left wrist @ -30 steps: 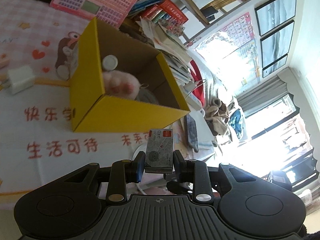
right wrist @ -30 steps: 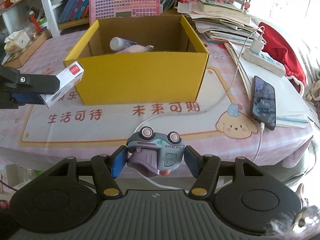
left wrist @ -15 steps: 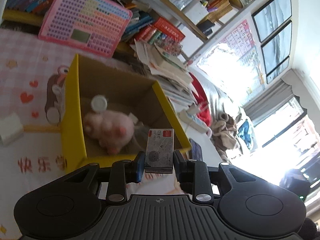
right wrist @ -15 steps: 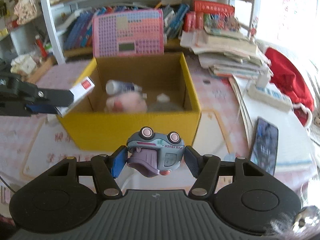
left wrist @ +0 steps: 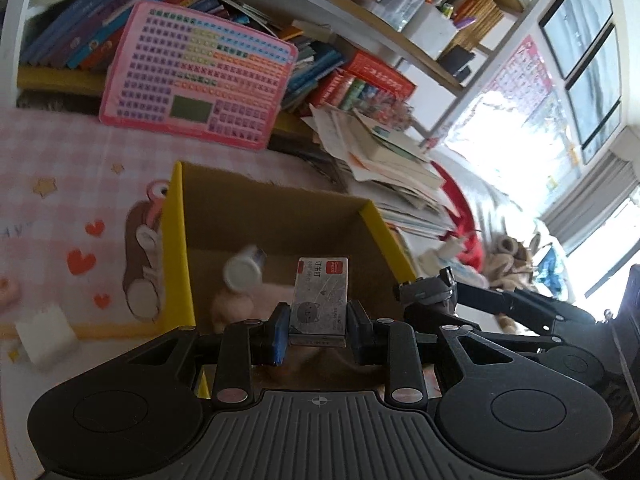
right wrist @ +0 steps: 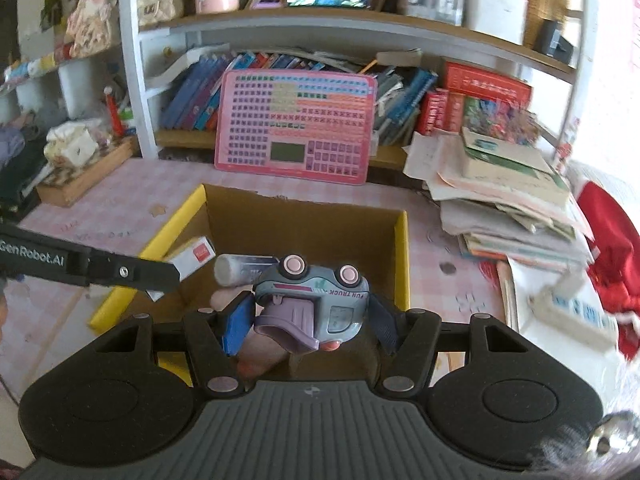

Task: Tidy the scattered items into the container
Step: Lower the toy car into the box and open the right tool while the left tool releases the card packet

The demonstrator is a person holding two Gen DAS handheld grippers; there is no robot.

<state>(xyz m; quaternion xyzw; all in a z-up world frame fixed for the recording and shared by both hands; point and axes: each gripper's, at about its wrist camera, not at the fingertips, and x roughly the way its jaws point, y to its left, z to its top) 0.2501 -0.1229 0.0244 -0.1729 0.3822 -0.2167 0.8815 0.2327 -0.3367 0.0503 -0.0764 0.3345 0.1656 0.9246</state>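
Your left gripper (left wrist: 318, 330) clamps a small staple box (left wrist: 319, 295) between its pads, the box standing upright with its red-labelled end away from you, poised above the open yellow cardboard box (left wrist: 176, 248). Your right gripper (right wrist: 308, 320) squeezes a grey-blue toy truck (right wrist: 316, 300) turned upside down, its pink wheels up and "FUN TRUCK" lettering inverted, also over the box's near wall. Just beyond both sets of fingers, inside the box, a white-capped tube (left wrist: 242, 270) lies across a pink plush toy (left wrist: 240, 304). From the right wrist view, the left gripper reaches in from the left, the staple box (right wrist: 188, 258) jutting over the box's yellow left rim (right wrist: 172, 224). Left of the left gripper, a white block (left wrist: 44, 330) sits on the pink checked tablecloth (left wrist: 60, 168). Beyond the box, a pink learning tablet (right wrist: 296, 124) leans against shelved books; to the right of the right gripper, a stack of papers and books (right wrist: 508, 200) and a white power strip (right wrist: 576, 312).
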